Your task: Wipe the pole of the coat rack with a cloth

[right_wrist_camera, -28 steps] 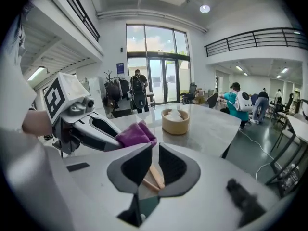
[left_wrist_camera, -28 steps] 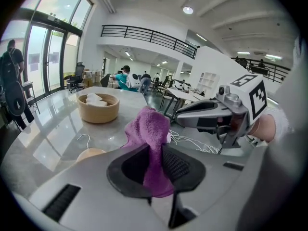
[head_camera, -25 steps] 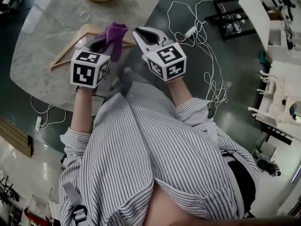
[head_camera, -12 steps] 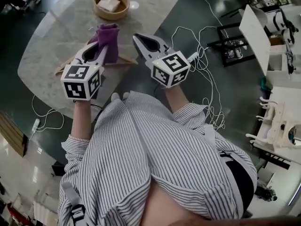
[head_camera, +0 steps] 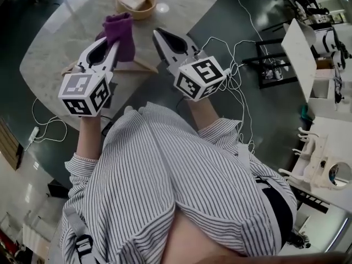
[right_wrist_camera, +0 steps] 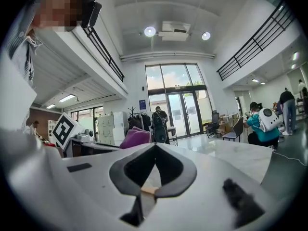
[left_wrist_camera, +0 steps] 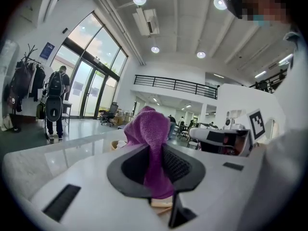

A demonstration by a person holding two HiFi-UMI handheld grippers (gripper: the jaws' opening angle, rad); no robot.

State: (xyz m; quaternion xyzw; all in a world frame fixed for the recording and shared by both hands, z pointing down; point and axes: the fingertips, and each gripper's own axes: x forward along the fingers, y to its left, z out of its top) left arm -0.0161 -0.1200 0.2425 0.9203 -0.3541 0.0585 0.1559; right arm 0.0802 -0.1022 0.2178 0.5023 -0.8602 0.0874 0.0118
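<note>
Marble-topped table [head_camera: 52,48], pale grey, fills the upper left of the head view over a dark floor. Striped shirt [head_camera: 165,180] of the person takes up the lower half. Coat rack [left_wrist_camera: 23,78], hung with dark coats, stands at the far left of the left gripper view beside the glass doors, well apart from both grippers. Left gripper [head_camera: 108,47] is raised over the table edge, jaws clamped on a purple cloth [head_camera: 120,29]; the cloth bunches up above the tips and its tail hangs down between the pads. Right gripper [head_camera: 158,33] is level with it, just beside; its jaws have just been closing and now meet at the tips, nothing between them. Wooden hanger [head_camera: 137,66] lies flat on the table under the left gripper. Wooden bowl [head_camera: 144,14] sits further back on the table, white pieces inside. White cables [head_camera: 239,87] loop across the floor at right.
</note>
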